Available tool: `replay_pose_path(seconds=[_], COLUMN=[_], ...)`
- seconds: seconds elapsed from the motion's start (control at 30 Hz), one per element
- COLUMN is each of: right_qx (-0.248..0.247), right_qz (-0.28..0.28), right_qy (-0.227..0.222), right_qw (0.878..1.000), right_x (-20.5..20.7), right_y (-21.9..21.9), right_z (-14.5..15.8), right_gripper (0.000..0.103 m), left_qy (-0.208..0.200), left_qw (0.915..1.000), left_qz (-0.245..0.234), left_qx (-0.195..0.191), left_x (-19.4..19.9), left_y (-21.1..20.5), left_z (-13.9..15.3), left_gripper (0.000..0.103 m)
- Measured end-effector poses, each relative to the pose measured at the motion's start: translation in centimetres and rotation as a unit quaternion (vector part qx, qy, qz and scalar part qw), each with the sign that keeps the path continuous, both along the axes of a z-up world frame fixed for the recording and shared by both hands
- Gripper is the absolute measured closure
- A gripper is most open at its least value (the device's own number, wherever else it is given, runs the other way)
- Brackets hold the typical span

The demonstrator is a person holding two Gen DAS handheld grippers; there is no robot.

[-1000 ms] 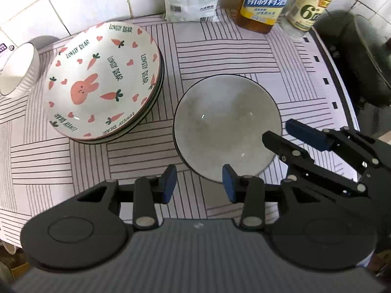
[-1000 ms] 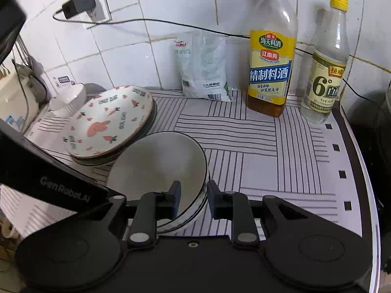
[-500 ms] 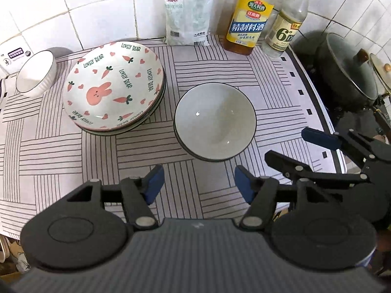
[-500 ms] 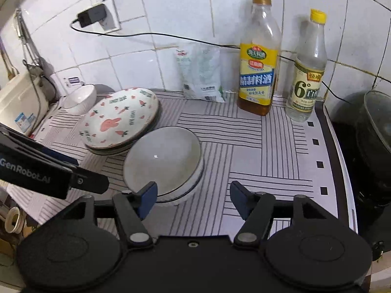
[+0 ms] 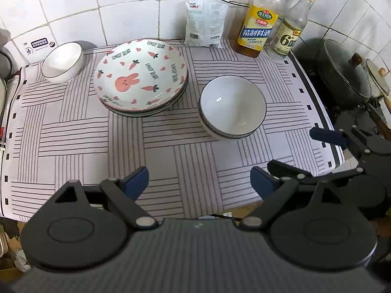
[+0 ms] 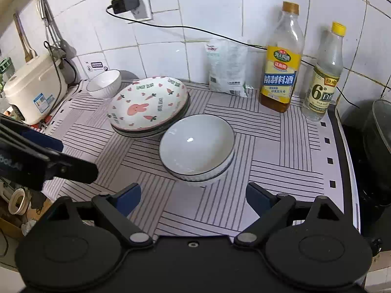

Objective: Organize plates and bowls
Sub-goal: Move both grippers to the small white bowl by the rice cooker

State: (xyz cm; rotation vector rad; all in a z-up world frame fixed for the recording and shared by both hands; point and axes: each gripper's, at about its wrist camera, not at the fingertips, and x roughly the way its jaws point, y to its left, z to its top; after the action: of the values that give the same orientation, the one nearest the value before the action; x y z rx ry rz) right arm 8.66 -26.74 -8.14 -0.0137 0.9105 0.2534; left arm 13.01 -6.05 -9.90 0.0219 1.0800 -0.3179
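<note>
1. The left gripper [image 5: 199, 179] hangs above the near edge of the bench [image 5: 73, 131], which is covered with a pale cloth printed in blocks of dark stripes. Its jaws have just been opening and stand wide apart, with nothing between them.
2. The right gripper [image 6: 193, 195] is likewise spread wide after just opening — only striped cloth shows between its blue pads. It points down at the near side of the bowls.
3. The stack of grey-white ceramic bowls with dark rims [image 5: 232, 107] sits upright on the cloth, right of centre in the left wrist view, apart from both grippers. In the right wrist view the same stack [image 6: 196, 146] shows at least two nested bowls.
4. Just beside it, to the left, lies a stack of shallow plates [image 5: 140, 77]; the top one is white, with a pink rabbit, carrots and hearts.
5. A small white ribbed bowl [image 5: 63, 62] stands alone at the far left corner, near the tiled wall.
6. At the back stand a white plastic bag [image 5: 205, 23], an amber bottle with a yellow label [image 5: 259, 24] and a clear bottle with a yellow cap [image 5: 289, 28] — all in a row against the wall.
</note>
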Motion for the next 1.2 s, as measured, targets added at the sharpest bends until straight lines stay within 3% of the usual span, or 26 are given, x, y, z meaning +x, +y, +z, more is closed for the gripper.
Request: replay_pose_path(seconds=[0.17, 0.3, 0.47, 0.73, 0.97, 1.2], right_qx=[-0.004, 0.025, 0.030, 0.038, 0.067, 0.043], right_qz=[0.019, 0.037, 0.066, 0.093, 0.084, 0.080], right_qy=[-0.037, -0.072, -0.112, -0.120, -0.124, -0.123], right_qw=[0.999, 0.996, 0.991, 0.988, 0.986, 0.988], right_x=[-0.9, -1.1, -0.8, 2.5, 6.6, 10.6], right_y=[2.0, 4.1, 8.5, 16.7, 21.6, 26.8], right_z=[0.3, 0.6, 0.8, -1.1, -4.1, -8.9], right_gripper=[0.008, 0.008, 0.008, 0.008, 0.008, 0.008], left_qy=[-0.017, -0.023, -0.044, -0.064, -0.054, -0.062], left_qw=[0.9996, 0.9983, 0.9970, 0.9951, 0.9933, 0.9870], left_qz=[0.012, 0.043, 0.057, 0.064, 0.090, 0.130], left_qx=[-0.017, -0.031, -0.030, -0.040, -0.048, -0.070], left_x=[-0.1, 1.1, 2.7, 6.4, 11.9, 16.9], left_y=[3.2, 6.5, 10.4, 16.6, 21.1, 23.5], left_z=[-0.3, -0.4, 0.4, 0.8, -1.5, -6.0], left_gripper=[0.012, 0.012, 0.012, 0.012, 0.013, 0.014])
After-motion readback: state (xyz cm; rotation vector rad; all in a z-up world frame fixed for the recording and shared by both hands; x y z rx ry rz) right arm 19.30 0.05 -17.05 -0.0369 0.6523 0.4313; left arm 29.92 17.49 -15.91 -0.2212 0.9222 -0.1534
